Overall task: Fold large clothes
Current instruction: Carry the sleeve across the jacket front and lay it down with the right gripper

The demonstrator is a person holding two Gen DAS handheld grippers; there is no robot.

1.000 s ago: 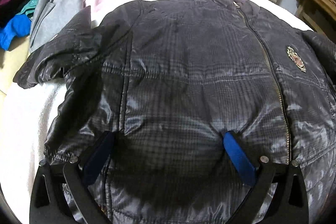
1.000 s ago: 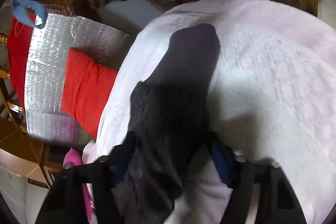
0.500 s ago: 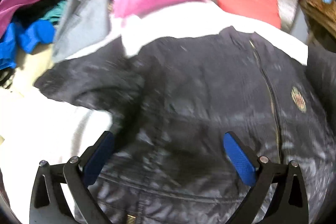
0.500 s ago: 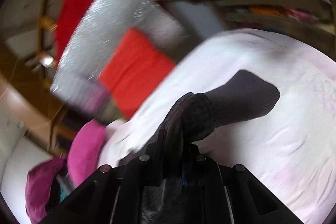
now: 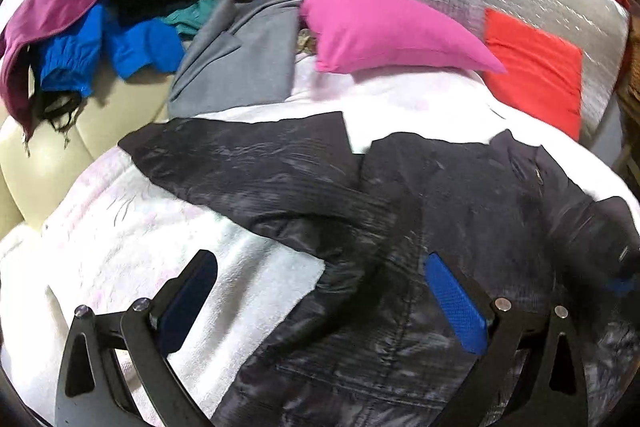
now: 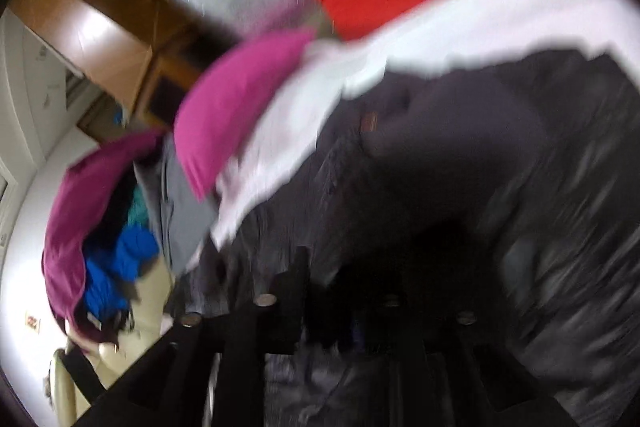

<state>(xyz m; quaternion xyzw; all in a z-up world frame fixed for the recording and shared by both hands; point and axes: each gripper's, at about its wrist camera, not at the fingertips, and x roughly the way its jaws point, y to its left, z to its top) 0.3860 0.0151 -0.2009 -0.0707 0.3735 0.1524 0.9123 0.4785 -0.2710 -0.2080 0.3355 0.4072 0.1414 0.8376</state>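
Since a second ago my right tool [image 6: 332,311] has clenched on the jacket's right sleeve and swung it off the white blanket across the body; its view is now smeared with motion, the fingers drawn together on dark fabric at lower centre. My left tool [image 5: 320,303] has shifted toward the other sleeve and sits released, fingers wide apart, one over bare blanket [image 5: 120,235], the other over the jacket's side panel.

That black quilted jacket [image 5: 460,227] lies zipped and front-up on the bed, filling the lower right of the left view. Its left sleeve [image 5: 248,163] stretches flat toward the upper left, cuff end near the grey garment [image 5: 240,63]. I judge the first sleeve fold to be under way and this sleeve next.

For room: open blanket at lower left gives space to come in under the sleeve. At the top, the pink pillow [image 5: 384,35] and red cushion [image 5: 536,75] sit just beyond the collar, and the pile of clothes [image 5: 104,7] crowds the upper left.
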